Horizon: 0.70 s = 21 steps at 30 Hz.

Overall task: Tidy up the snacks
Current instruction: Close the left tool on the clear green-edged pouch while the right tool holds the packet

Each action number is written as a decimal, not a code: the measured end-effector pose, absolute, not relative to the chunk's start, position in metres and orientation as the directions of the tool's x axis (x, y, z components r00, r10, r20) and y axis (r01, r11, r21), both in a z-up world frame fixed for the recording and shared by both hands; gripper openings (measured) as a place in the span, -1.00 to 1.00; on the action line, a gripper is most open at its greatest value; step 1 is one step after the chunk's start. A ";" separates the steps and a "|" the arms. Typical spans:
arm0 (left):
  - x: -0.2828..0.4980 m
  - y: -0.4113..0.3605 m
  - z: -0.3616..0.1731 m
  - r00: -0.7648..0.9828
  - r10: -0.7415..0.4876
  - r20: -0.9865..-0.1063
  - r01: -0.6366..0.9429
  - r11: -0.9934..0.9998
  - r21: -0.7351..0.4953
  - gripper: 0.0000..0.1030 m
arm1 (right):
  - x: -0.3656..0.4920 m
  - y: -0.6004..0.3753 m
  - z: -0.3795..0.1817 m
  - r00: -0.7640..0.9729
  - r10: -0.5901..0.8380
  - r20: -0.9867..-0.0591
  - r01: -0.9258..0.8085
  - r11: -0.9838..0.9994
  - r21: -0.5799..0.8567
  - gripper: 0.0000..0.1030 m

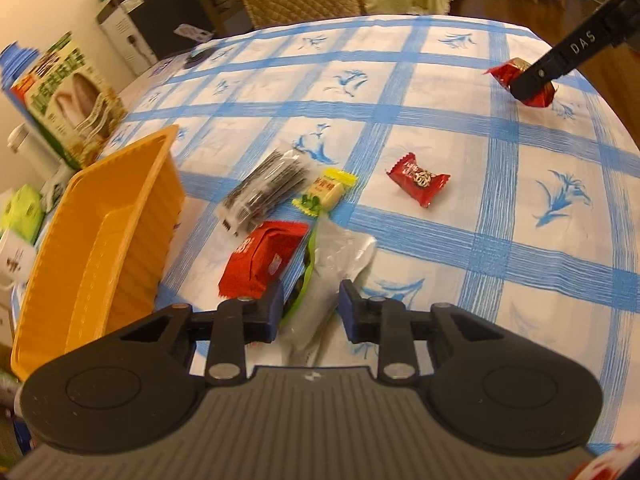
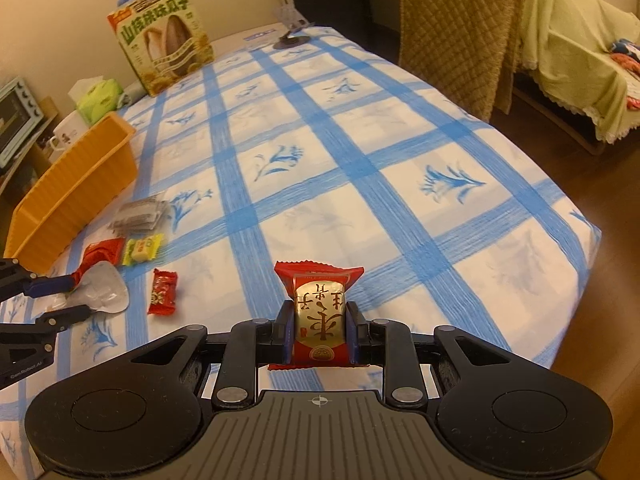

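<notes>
My left gripper (image 1: 311,304) is open, its jaws on either side of a silver-and-green snack pouch (image 1: 336,264) lying on the tablecloth. A red packet (image 1: 266,258), a yellow candy (image 1: 325,192), a clear bag of dark sticks (image 1: 266,190) and a small red candy (image 1: 418,179) lie just ahead. An orange tray (image 1: 96,240) stands at the left. My right gripper (image 2: 319,330) is shut on a red-and-gold snack packet (image 2: 319,312) and holds it upright above the table. That packet (image 1: 538,94) also shows at the far right in the left wrist view.
A green snack box (image 2: 166,36) stands at the far end of the blue-checked table (image 2: 360,152). A tissue pack (image 2: 98,98) and mug (image 2: 66,136) sit beside the tray (image 2: 76,184). A quilted chair (image 2: 456,28) stands at the far right edge.
</notes>
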<state>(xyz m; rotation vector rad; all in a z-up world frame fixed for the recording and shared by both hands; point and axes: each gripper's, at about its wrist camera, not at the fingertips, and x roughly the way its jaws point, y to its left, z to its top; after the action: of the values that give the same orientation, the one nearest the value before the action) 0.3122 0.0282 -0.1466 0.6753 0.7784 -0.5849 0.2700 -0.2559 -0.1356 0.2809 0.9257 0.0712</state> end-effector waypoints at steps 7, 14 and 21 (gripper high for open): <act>0.335 0.023 -0.145 0.527 -0.233 -0.817 0.659 0.720 0.220 -0.55 | 0.267 -0.260 -0.135 0.606 0.166 -0.778 0.085 0.959 0.271 -0.50; 0.341 0.030 -0.138 0.466 -0.222 -0.856 0.489 0.872 0.040 -0.56 | 0.269 -0.256 -0.134 0.609 0.177 -0.773 0.074 0.958 0.277 -0.50; 0.324 0.048 -0.134 0.390 -0.281 -0.877 0.333 0.931 -0.150 -0.57 | 0.271 -0.250 -0.132 0.610 0.199 -0.767 0.052 0.956 0.289 -0.50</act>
<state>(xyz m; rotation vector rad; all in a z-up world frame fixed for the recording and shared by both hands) 0.3235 0.0478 -0.1345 0.0527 1.1032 -0.3901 0.2706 -0.2501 -0.1319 0.2962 0.9142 0.0862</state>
